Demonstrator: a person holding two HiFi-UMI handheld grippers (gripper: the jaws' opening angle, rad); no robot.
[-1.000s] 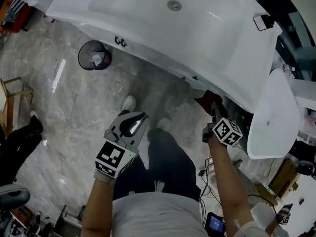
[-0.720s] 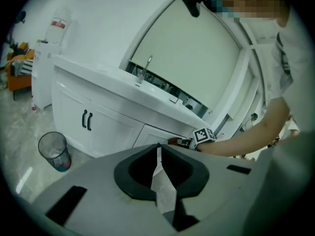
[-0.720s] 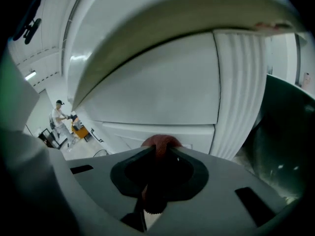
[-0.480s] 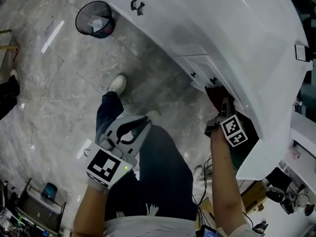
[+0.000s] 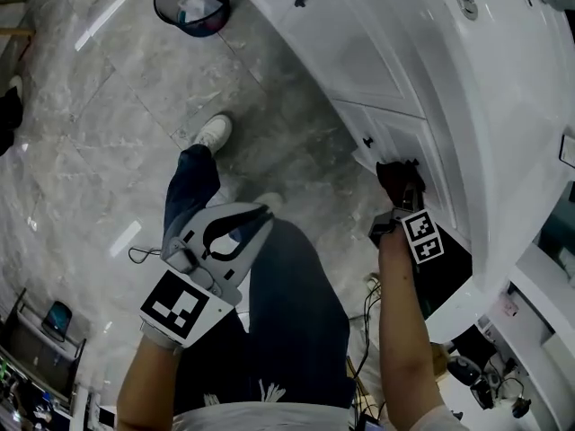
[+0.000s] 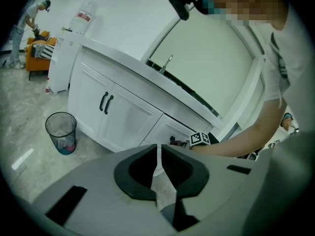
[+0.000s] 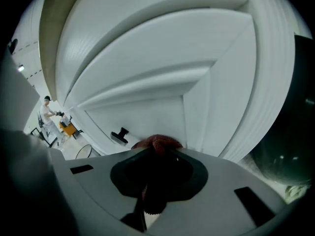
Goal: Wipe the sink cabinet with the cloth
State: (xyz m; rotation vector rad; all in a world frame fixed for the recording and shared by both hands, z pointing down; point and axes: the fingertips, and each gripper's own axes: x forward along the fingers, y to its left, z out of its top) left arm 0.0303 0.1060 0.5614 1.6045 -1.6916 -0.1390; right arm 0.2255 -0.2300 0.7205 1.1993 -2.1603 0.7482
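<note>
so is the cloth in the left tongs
No, the left tongs are shut on nothing; the dark red cloth is pinched in the right tongs.

Grey marbled floor carried the white sink cabinet.
A dark waste bin stood on it near the cabinet, and a white shoe rested on the tiles.

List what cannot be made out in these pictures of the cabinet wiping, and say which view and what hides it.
- The cloth: right gripper view, only a red bunch shows; the right gripper has its shut jaws over the rest.
- The cloth against the sink cabinet: head view, too small to tell whether they touch.
- The waste bin: head view, top edge cuts its rim; contents too small to name.
</note>
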